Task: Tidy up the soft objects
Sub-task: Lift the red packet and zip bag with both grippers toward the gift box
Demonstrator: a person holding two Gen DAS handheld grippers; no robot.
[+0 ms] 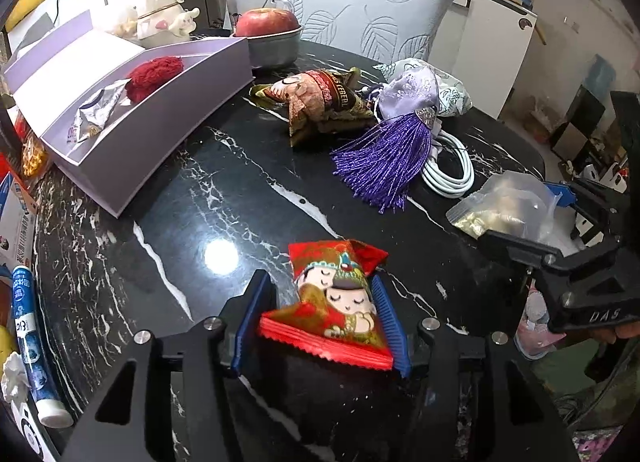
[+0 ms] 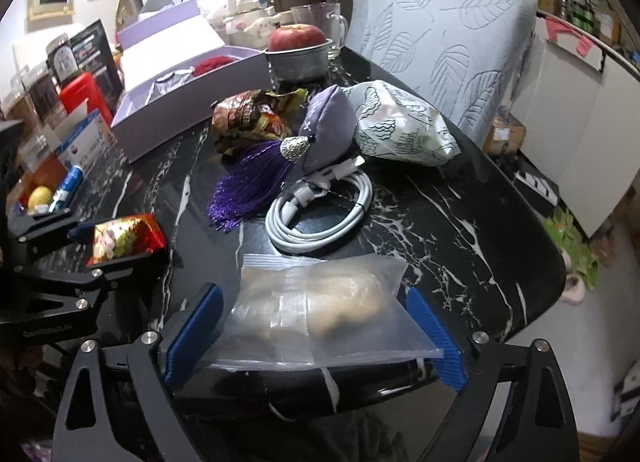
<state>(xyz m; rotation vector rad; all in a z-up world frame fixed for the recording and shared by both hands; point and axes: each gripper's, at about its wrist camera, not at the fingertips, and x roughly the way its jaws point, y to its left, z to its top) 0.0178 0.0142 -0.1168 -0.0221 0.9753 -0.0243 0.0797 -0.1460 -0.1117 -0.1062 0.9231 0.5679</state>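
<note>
One glossy red snack packet (image 1: 340, 302) sits clamped in the left tool (image 1: 320, 318) above the black marble worktop (image 1: 224, 197). One clear zip bag (image 2: 320, 310) lies between the right tool's (image 2: 316, 332) spread, released pads. Beyond: two fabric sachets, one tasselled, one coiled white cable (image 2: 320, 217), one lilac box (image 1: 132, 117).
</note>
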